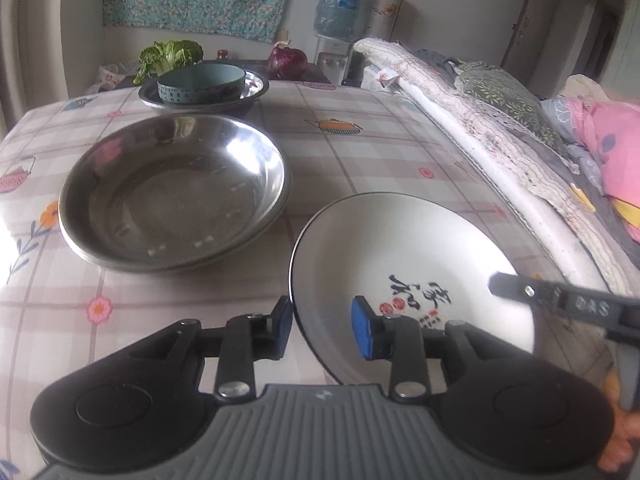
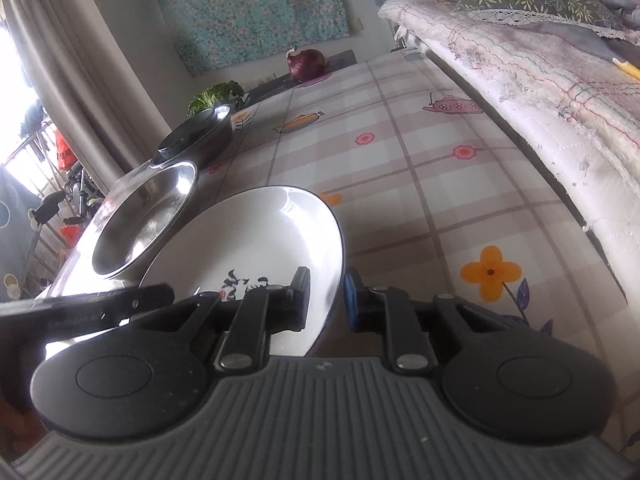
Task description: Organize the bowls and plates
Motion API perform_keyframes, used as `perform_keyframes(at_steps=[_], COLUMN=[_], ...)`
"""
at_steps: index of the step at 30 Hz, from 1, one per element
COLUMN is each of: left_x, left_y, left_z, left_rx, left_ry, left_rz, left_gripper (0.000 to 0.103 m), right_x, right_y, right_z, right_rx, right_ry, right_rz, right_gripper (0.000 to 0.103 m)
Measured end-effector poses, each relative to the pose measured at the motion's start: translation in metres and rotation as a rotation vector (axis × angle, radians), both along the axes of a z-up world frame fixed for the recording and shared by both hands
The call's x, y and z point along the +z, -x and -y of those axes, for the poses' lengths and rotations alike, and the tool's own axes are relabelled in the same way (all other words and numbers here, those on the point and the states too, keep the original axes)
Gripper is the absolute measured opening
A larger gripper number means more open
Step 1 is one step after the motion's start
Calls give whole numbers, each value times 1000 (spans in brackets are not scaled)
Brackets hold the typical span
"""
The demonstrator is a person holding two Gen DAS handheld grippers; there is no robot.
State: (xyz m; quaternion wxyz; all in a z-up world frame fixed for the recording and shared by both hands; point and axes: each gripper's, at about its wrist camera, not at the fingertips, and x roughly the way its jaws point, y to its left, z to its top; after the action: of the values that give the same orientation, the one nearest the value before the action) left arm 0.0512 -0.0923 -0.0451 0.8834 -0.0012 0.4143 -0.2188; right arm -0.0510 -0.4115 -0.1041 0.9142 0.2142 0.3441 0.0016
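Note:
A white plate (image 1: 400,248) (image 2: 248,240) with black brush characters lies on the checked tablecloth (image 1: 360,140) near its front right. My left gripper (image 1: 322,330) is open and straddles the plate's near left rim, blue pad inside, other finger outside. On the opposite rim my right gripper (image 2: 327,300) stands narrowly open, the rim between its pads without visible pressure. Each view shows one finger of the other gripper over the plate. Two stacked steel dishes (image 1: 176,192) (image 2: 148,216) sit left of the plate. Farther back a teal bowl (image 1: 200,80) rests in another steel dish (image 1: 250,94).
Leafy greens (image 1: 170,56) and a purple cabbage (image 1: 286,62) lie at the table's far end. A bed with a padded white edge (image 1: 480,132) and pillows runs along the table's right side. A water dispenser (image 1: 336,8) stands at the back wall.

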Motion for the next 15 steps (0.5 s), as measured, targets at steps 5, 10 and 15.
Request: perform_keyframes(at_steps=[5, 10, 15], left_x=[1, -1, -5], left_y=[13, 5, 2], left_z=[-8, -3, 9], left_rx=[-22, -32, -43], left_ry=[24, 0, -64], left_rz=[-7, 11, 69], left_gripper=[33, 33, 33], right_x=[-2, -1, -1], right_y=[-6, -4, 3], right_z=[3, 4, 1], right_rx=[-19, -24, -24], right_ry=[-17, -25, -2], right_rz=[10, 12, 1], right_gripper=[17, 17, 17])
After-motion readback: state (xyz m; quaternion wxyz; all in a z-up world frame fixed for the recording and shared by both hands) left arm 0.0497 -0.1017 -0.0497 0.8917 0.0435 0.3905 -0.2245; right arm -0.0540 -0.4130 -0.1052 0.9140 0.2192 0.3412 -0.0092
